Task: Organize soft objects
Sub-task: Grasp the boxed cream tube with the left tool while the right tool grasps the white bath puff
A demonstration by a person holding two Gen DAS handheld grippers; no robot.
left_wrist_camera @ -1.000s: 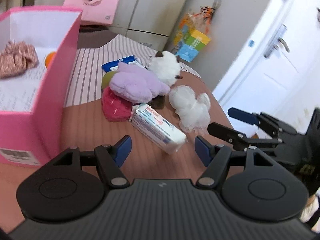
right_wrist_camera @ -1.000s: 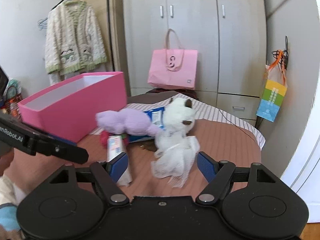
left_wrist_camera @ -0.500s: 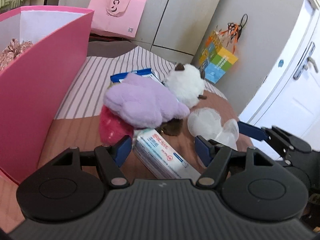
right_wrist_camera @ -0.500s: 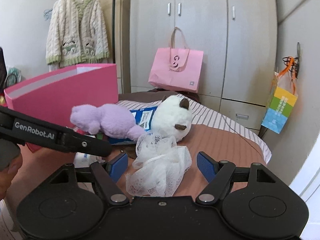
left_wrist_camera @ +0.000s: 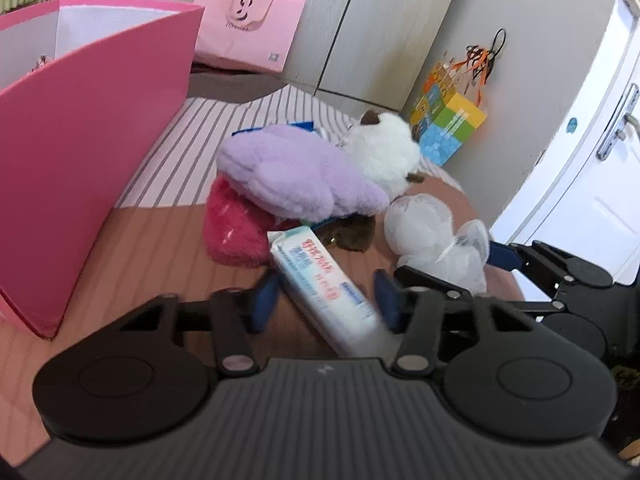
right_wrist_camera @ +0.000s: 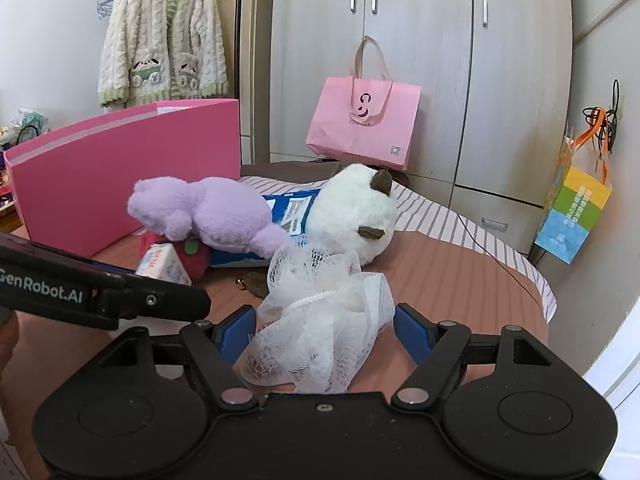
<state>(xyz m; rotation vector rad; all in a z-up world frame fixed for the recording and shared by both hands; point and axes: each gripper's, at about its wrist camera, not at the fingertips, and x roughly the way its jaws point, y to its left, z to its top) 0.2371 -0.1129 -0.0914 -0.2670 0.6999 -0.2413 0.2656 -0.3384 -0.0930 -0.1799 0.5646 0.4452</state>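
A white tissue pack (left_wrist_camera: 320, 280) lies on the brown table between the open fingers of my left gripper (left_wrist_camera: 326, 300). A white mesh bath puff (right_wrist_camera: 320, 320) lies between the open fingers of my right gripper (right_wrist_camera: 326, 334); it also shows in the left wrist view (left_wrist_camera: 436, 236). Behind them lie a purple plush (left_wrist_camera: 296, 176), a white plush with brown ears (right_wrist_camera: 352, 212), and a pink-red plush (left_wrist_camera: 236, 232). The pink box (left_wrist_camera: 80, 140) stands at the left.
A blue packet (right_wrist_camera: 292, 208) lies under the plushes. A small dark item (left_wrist_camera: 348, 236) sits by the tissue pack. A pink paper bag (right_wrist_camera: 364, 120) stands at the wardrobe. A coloured bag (right_wrist_camera: 572, 208) hangs at the right wall. The table edge curves at the right.
Both grippers have moved forward and lower. The tissue pack now lies between my left fingers, which have narrowed a little, and the mesh puff between my right fingers.
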